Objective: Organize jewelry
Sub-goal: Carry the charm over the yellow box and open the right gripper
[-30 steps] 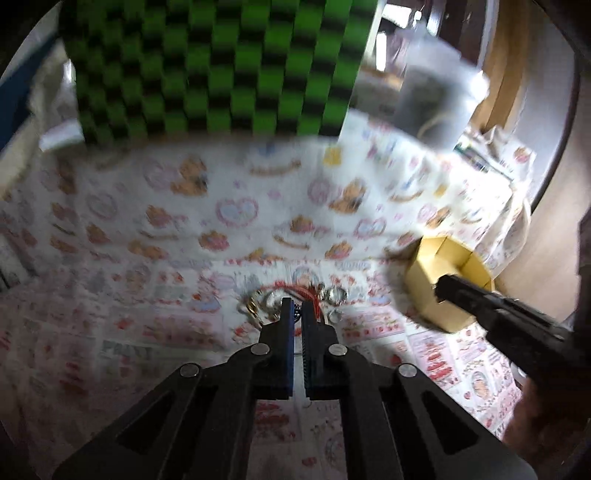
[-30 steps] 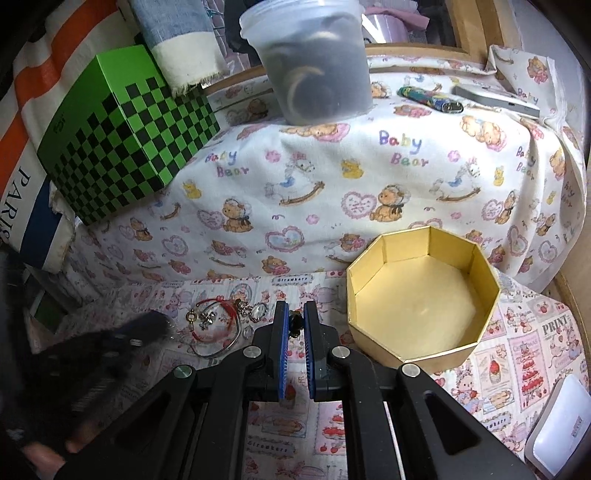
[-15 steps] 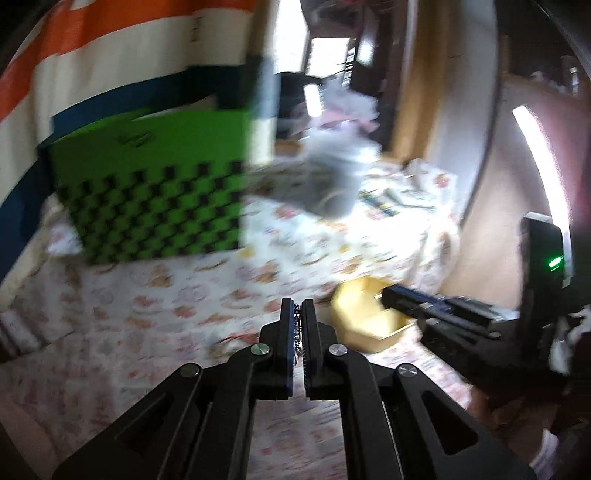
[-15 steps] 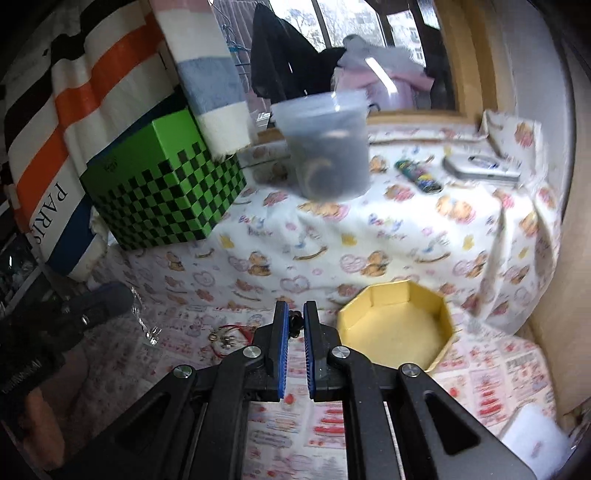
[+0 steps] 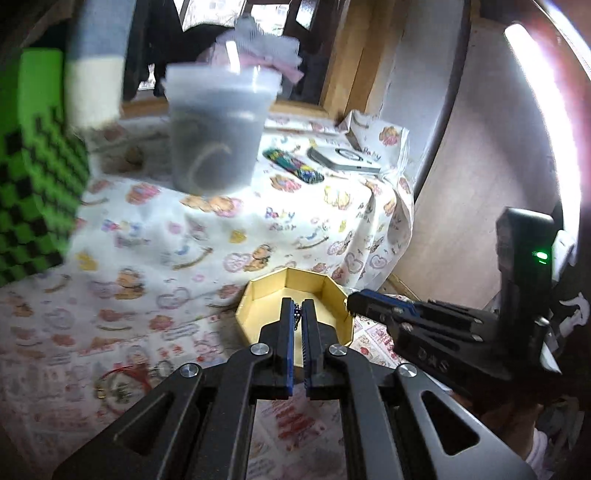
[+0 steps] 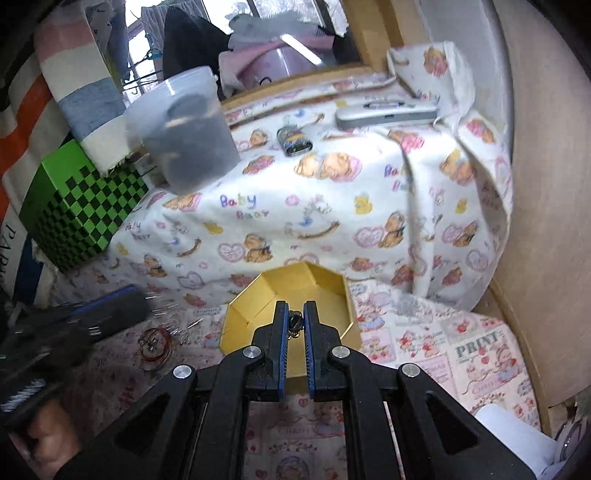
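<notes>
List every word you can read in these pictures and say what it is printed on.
"Baby Bear": white bear-print cloth, right wrist view.
"PRINT": patterned paper mat.
"PAR", cut off at the frame edge: striped cloth.
Raised letters on the right gripper body: not legible.
Small captions on the mat: too blurred.

Daylight is admitted through the window point(image 5: 229, 22); glare is blown out at the right edge. Left view is motion-blurred; fisheye bending is seen at edges.

Right tool point(image 6: 294, 314) pinching small charm point(image 6: 294, 320) (dark, beaded) over yellow box point(image 6: 258, 295)
</notes>
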